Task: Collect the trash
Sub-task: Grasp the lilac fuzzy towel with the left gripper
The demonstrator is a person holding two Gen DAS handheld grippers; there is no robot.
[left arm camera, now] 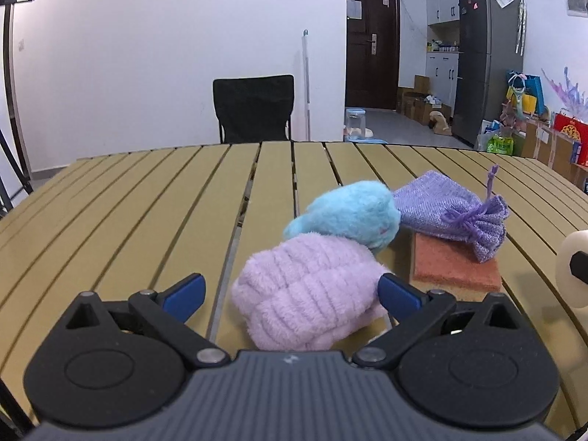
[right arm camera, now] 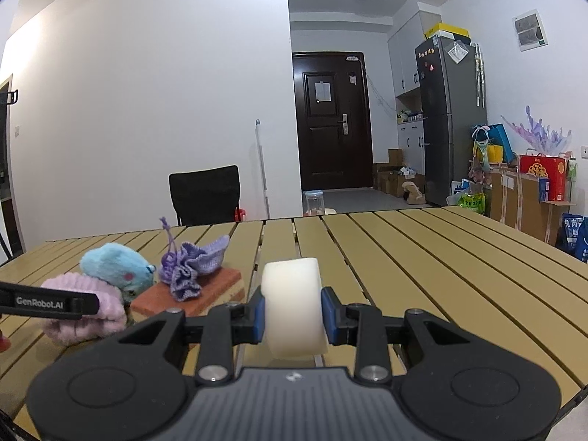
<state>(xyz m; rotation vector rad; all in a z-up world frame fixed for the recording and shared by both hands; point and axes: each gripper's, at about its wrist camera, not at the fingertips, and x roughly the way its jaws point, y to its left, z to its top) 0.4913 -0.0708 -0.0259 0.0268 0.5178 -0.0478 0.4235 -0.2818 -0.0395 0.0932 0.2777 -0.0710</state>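
My left gripper [left arm camera: 292, 294] is open, its blue fingertips on either side of a fluffy pink cloth [left arm camera: 308, 294] lying on the slatted table [left arm camera: 128, 202]. A blue plush toy [left arm camera: 349, 213] lies just behind the cloth. A purple drawstring pouch [left arm camera: 455, 213] rests on an orange sponge [left arm camera: 455, 268]. My right gripper [right arm camera: 293, 312] is shut on a white tape roll [right arm camera: 294, 308] and holds it just above the table [right arm camera: 441, 257]. The roll also shows at the right edge of the left wrist view [left arm camera: 573, 268]. The cloth [right arm camera: 84, 312], toy [right arm camera: 114, 264], pouch [right arm camera: 191, 264] and sponge [right arm camera: 198, 294] lie to its left.
A black chair [left arm camera: 253, 108] stands behind the table's far edge, with a white pole [left arm camera: 305, 84] against the wall. A fridge [left arm camera: 488, 58], boxes and bags stand at the far right. The left gripper's finger [right arm camera: 47, 303] reaches in from the left in the right wrist view.
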